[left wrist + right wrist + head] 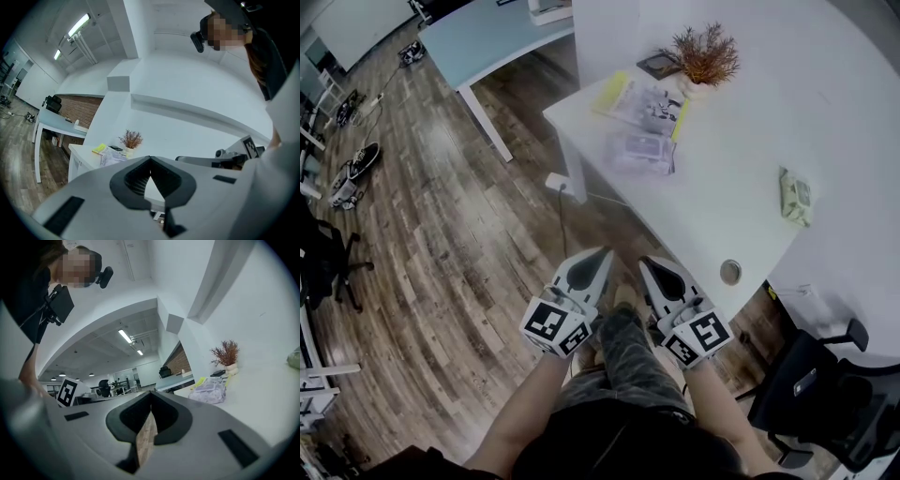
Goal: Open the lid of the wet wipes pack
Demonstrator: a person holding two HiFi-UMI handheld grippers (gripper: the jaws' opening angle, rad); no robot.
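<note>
At floor level in the head view, both grippers are held low over the wood floor (pixel 441 234), short of the white table (pixel 722 197).
- Left gripper (pixel 600 261): jaws are closed tip to tip, and nothing is held.
- Right gripper (pixel 649 267): it is likewise closed and empty, just beside the left.
- Wet wipes pack (pixel 644 150): pale lilac and blurred, it is laid flat on the table near the corner closest to the grippers. Its lid cannot be made out.
- Yellow-edged papers (pixel 637 98) are set just behind the pack, and a potted plant (pixel 705 56) is behind those.
- A green packet (pixel 795 197) is placed well apart, toward the table's right edge.
- A black chair (pixel 811 384) is recorded at the lower right.

Left gripper view: the jaw tips are seen pressed together, with only a small gap below them and nothing lodged there. The table is shown ahead at the left, bearing the plant, the papers and the pack. The marker cube (pixel 251 147) of the right gripper is seen at the right.

Right gripper view: the jaws are met at their tips and nothing is gripped. The pack is seen ahead at the right on the table top, in front of the papers and the plant. The green packet is cut off at the right border.
</note>
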